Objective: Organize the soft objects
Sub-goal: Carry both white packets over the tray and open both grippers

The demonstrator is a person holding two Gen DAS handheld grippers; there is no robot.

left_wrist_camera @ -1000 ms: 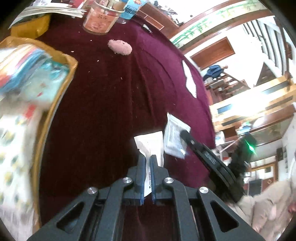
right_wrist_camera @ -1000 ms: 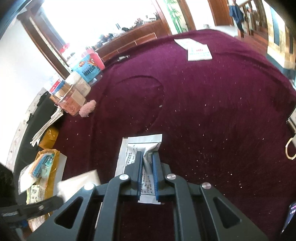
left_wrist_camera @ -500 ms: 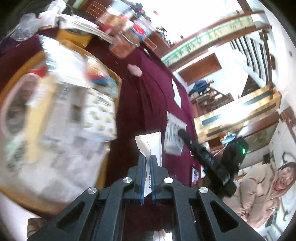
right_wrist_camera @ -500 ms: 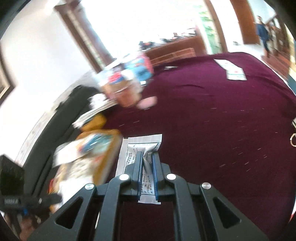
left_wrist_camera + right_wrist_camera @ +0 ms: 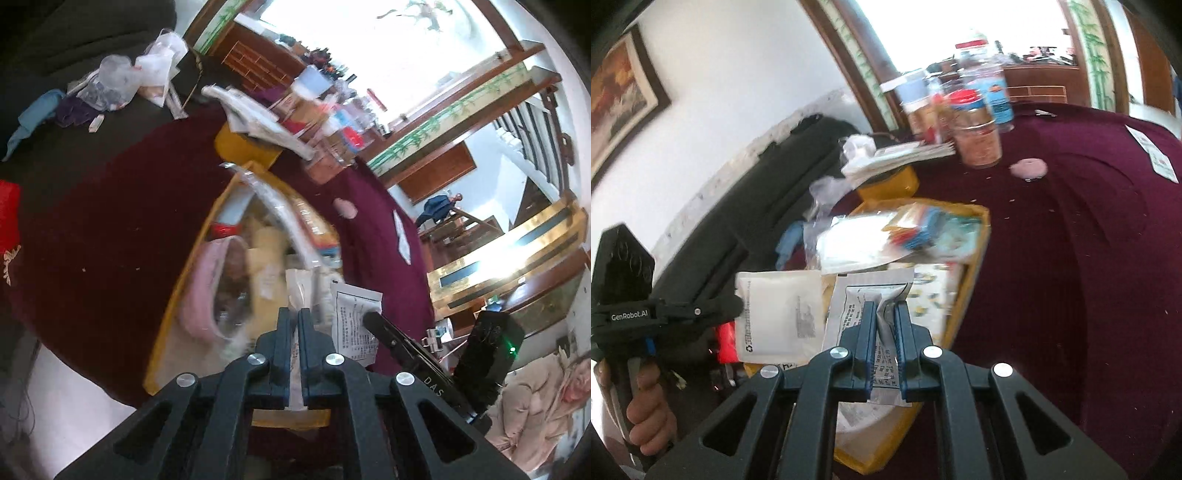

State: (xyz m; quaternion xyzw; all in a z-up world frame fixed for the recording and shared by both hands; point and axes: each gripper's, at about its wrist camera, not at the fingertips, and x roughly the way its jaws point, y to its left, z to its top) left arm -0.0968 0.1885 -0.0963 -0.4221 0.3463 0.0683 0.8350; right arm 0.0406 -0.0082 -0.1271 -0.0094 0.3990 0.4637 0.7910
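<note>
Both over the yellow tray [image 5: 977, 254], the left gripper [image 5: 293, 314] clenches a white pouch [image 5: 777, 314] and the right gripper [image 5: 885, 308] a printed sachet [image 5: 862, 295]; lower each well inside its rim before releasing.

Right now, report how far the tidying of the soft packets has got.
Done: the yellow box already holds a heap of soft bags. In hand: the left gripper is shut on a plain white packet, and the right gripper is shut on a printed sachet, both above the box. Left: release both, then fetch the white packets and the pink puff out on the maroon cloth.
</note>
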